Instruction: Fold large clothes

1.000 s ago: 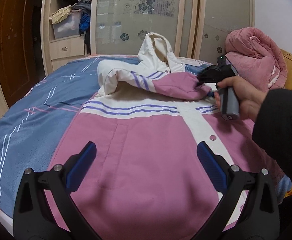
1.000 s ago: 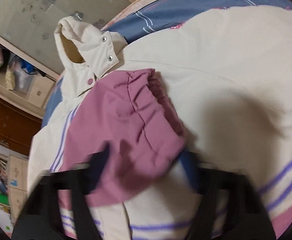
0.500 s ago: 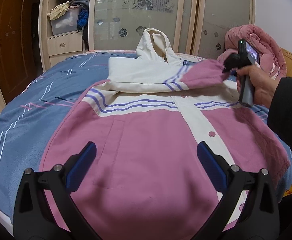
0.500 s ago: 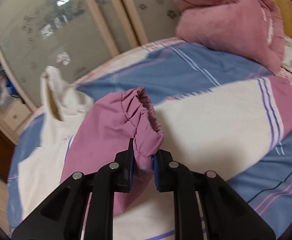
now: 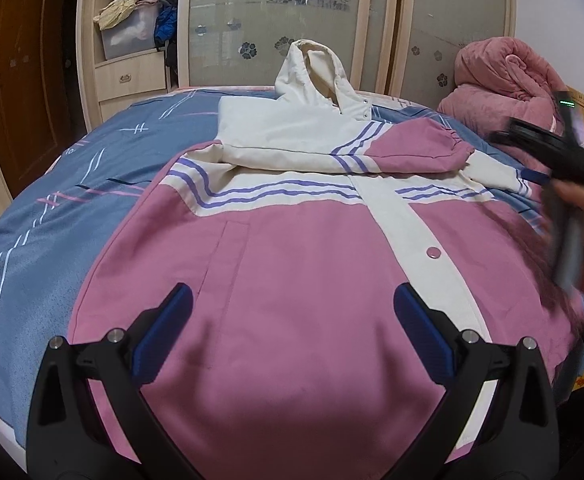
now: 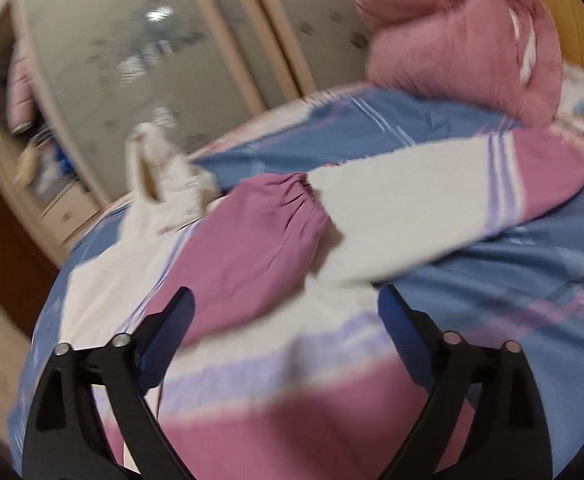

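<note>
The jacket (image 5: 292, 280) is pink near, cream far, with purple stripes between. The bedsheet (image 5: 52, 200) is blue with white and pink lines; the quilt (image 5: 499, 76) far right is pink.

Blue bedsheet (image 5: 52, 208) is lying bare left of the jacket (image 5: 292, 280); a bundled pink quilt (image 5: 503, 76) is apparently crowding the right headboard corner.

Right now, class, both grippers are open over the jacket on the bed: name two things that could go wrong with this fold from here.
1. The folded sleeve lies loose across the jacket chest, its cuff overhanging the other sleeve; any tug on the body could slide it off.
2. The other sleeve stretches toward the pink quilt and could snag or bunch when folded in.
</note>
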A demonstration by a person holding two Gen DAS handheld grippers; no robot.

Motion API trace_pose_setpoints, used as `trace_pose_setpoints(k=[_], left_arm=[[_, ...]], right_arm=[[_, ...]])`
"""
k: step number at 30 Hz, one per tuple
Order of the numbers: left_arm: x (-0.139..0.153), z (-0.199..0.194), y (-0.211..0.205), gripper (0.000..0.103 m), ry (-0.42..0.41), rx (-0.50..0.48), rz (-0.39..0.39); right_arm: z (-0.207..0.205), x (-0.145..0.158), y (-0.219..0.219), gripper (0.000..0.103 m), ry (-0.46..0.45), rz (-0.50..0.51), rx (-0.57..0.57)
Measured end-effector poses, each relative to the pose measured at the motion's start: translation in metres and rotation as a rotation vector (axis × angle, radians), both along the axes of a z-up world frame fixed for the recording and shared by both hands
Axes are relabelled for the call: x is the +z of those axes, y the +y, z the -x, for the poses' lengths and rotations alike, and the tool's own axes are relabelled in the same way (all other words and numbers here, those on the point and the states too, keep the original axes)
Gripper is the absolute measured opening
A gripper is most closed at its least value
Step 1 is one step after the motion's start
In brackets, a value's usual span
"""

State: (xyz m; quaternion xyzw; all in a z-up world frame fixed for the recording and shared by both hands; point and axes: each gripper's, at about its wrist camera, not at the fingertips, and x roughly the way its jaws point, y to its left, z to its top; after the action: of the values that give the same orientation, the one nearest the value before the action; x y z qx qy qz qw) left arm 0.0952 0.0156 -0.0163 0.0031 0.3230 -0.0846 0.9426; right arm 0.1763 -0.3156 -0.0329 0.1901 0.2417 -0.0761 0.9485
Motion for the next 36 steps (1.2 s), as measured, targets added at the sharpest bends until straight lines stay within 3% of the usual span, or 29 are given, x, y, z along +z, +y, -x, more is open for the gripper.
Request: trace_pose_setpoints(k=[4,7,11,18,36], left_arm=[[0.000,0.009,-0.003,0.101,-0.013,-0.006,-0.019],[-0.001,0.018,-0.002,0.101,-0.008,0.000,-0.019],[0.002,0.034,0.000,0.101,-0.020,-0.004,-0.016],[0.015,0.053,-0.007,0.101,-0.093,-0.003,-0.054],[0.012,0.052,-0.010,0.101,-0.084,0.001,-0.054]], right_arm=[[0.106,0.004,0.034,0.102,-0.071,0.180,0.007],[0.164,-0.010,0.053,0.102,-0.116,0.278,-0.008],[0.197,-0.029,0.064,0.102,-0.096,0.348,-0.021],[0.197,-0.031,0.073,0.102,-0.103,0.381,0.054],[0.198,-0.029,0.073,0.102,-0.098,0.359,0.062]])
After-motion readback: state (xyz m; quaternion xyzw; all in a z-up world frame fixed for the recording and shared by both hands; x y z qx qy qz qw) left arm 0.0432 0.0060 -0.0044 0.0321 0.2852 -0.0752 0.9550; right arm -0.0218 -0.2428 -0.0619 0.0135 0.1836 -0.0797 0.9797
